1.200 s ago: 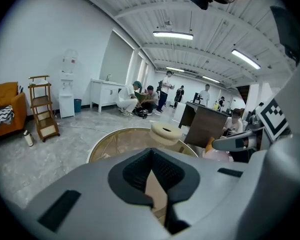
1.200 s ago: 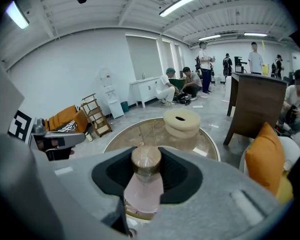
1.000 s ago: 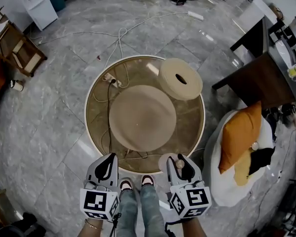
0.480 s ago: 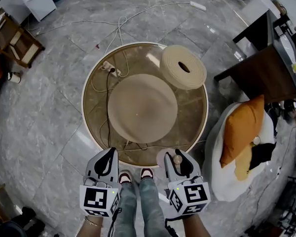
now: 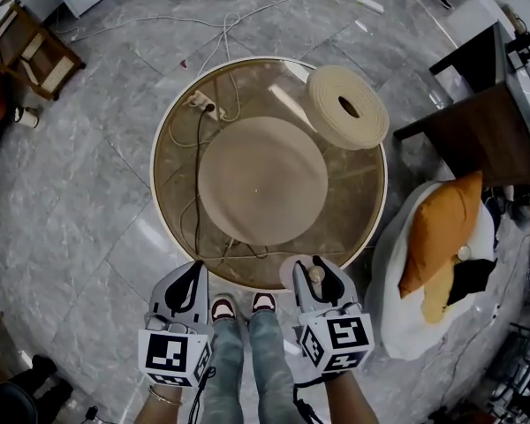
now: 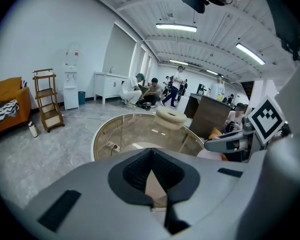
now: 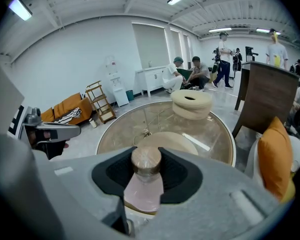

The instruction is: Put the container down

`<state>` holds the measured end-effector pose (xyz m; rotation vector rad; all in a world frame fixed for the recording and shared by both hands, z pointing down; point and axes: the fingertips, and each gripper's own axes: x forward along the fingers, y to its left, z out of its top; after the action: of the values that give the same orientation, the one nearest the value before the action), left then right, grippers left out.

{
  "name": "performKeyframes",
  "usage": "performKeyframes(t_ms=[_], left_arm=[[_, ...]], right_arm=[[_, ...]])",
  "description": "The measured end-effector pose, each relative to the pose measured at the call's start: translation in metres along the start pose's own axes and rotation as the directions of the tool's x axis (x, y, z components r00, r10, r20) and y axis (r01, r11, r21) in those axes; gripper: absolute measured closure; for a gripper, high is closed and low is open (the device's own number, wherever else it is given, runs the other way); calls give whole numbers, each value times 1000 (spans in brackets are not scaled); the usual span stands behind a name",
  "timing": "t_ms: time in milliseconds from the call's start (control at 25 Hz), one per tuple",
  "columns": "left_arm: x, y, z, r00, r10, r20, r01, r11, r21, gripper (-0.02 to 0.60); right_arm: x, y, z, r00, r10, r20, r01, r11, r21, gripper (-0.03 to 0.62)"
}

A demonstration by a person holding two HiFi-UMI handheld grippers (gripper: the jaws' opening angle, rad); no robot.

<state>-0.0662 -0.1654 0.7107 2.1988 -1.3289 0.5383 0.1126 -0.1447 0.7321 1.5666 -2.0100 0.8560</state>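
One container [image 7: 145,181], one glass table [image 5: 353,201]

Ring cushion [image 5: 329,104] on table [image 5: 352,203], far right

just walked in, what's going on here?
A person stands at the near edge of a round glass-topped table, a handheld gripper in each hand. The right gripper is clamped on a small pinkish container with a round wooden lid, held about at the table's near rim and apparently not set down yet. The left gripper is closed with nothing in it. A round beige woven cushion sits on the table's far right side.
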Motion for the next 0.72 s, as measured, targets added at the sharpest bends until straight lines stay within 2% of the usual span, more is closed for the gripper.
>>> performKeyframes(t_ms=[720], left_arm=[[-10,33,-29,998,64,-15,-65,995,-73,584]], right_arm=[[57,10,-15,999,7,-51,-10,999,-41,461]])
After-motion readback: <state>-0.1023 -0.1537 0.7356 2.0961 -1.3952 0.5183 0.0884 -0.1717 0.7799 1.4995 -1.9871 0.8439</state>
